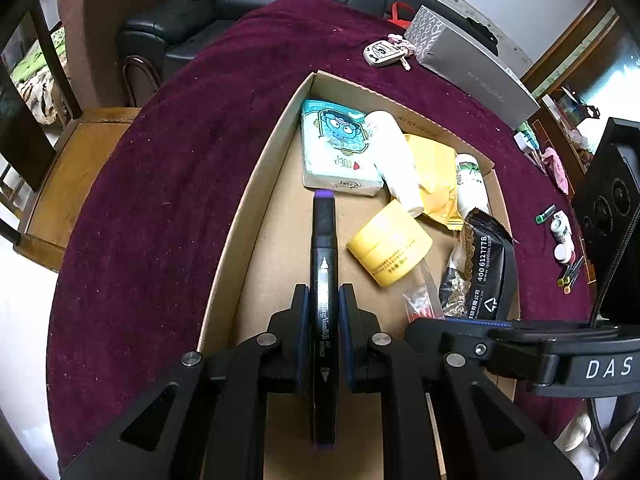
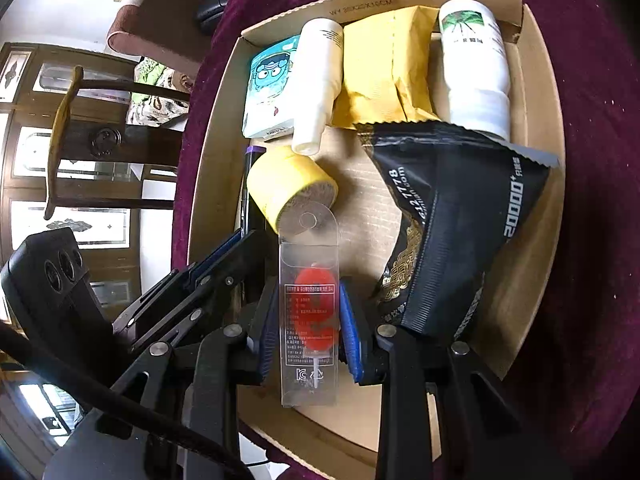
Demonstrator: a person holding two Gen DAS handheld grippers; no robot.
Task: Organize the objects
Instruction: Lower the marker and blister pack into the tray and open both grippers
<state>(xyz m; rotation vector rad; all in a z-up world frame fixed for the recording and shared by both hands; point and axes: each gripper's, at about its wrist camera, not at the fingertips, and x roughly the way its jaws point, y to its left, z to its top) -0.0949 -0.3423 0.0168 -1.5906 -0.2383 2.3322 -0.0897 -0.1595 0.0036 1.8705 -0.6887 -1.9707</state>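
Note:
My left gripper (image 1: 324, 300) is shut on a black marker with a purple cap (image 1: 323, 240), held over the left side of the cardboard box (image 1: 248, 216). My right gripper (image 2: 308, 320) is shut on a clear plastic packet with a red item inside (image 2: 310, 312), held over the box (image 2: 204, 184) near its front. Inside the box lie a tissue pack (image 1: 336, 148), a white tube (image 1: 396, 160), a yellow pouch (image 1: 436, 176), a white bottle (image 1: 472, 184), a yellow jar (image 1: 390, 250) and a black snack bag (image 1: 480, 268). The marker's purple end also shows in the right wrist view (image 2: 254, 152).
The box sits on a dark red cloth (image 1: 160, 184). A grey carton (image 1: 468, 60) and a key fob (image 1: 382, 53) lie at the back. Small markers and bottles (image 1: 562, 240) lie at the right beside a black device (image 1: 612, 208). A wooden chair (image 1: 76, 168) stands at the left.

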